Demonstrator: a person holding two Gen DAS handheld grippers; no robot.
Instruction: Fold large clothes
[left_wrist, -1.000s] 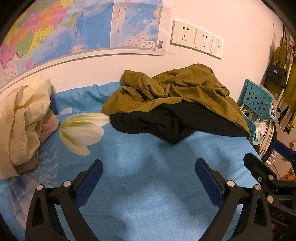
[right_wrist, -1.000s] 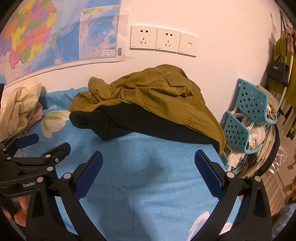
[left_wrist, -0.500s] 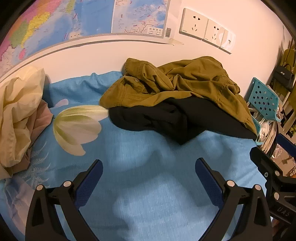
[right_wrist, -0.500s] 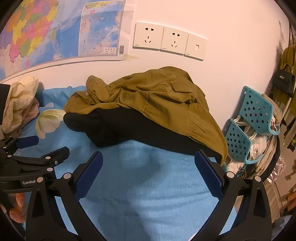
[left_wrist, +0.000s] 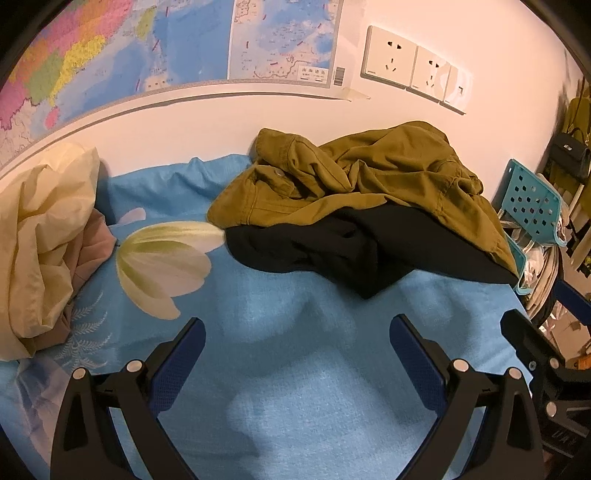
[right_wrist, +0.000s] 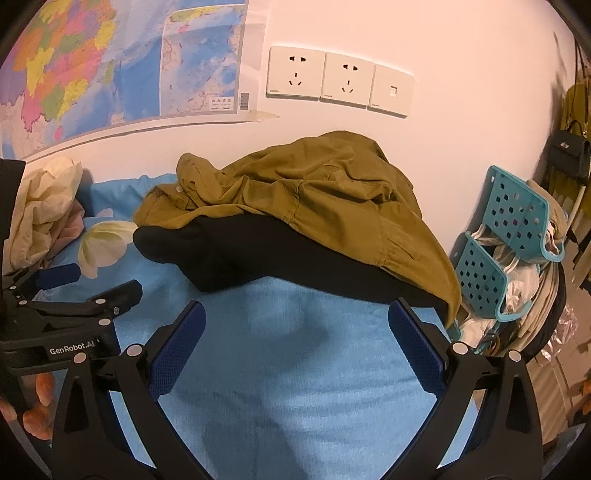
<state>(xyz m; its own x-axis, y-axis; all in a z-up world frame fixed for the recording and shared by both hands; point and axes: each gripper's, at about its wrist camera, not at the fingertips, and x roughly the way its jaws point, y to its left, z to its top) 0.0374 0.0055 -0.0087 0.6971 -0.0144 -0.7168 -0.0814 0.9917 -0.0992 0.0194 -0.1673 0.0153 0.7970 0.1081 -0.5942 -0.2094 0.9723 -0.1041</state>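
An olive-green jacket (left_wrist: 369, 177) (right_wrist: 314, 192) lies crumpled against the wall at the back of the bed. It rests on a black garment (left_wrist: 351, 251) (right_wrist: 258, 254) that sticks out toward me. My left gripper (left_wrist: 295, 350) hovers open over the blue sheet (left_wrist: 295, 369), a short way in front of the pile. My right gripper (right_wrist: 295, 339) is open too, its right fingertip close to the black garment's near edge. Neither holds anything. In the right wrist view the left gripper (right_wrist: 85, 288) shows at the left edge; the right gripper's fingers (left_wrist: 532, 336) show at the right of the left wrist view.
A cream and pink bundle of bedding (left_wrist: 44, 240) lies at the bed's left. Teal perforated baskets (right_wrist: 498, 251) with bags stand off the bed's right edge. A map (left_wrist: 147, 48) and wall sockets (right_wrist: 336, 79) are on the wall behind. A white flower print (left_wrist: 162, 258) marks the sheet.
Both grippers have moved forward toward the pile and tilted down a little; the clothes look larger and nearer. Both stay open and the garments have not moved.
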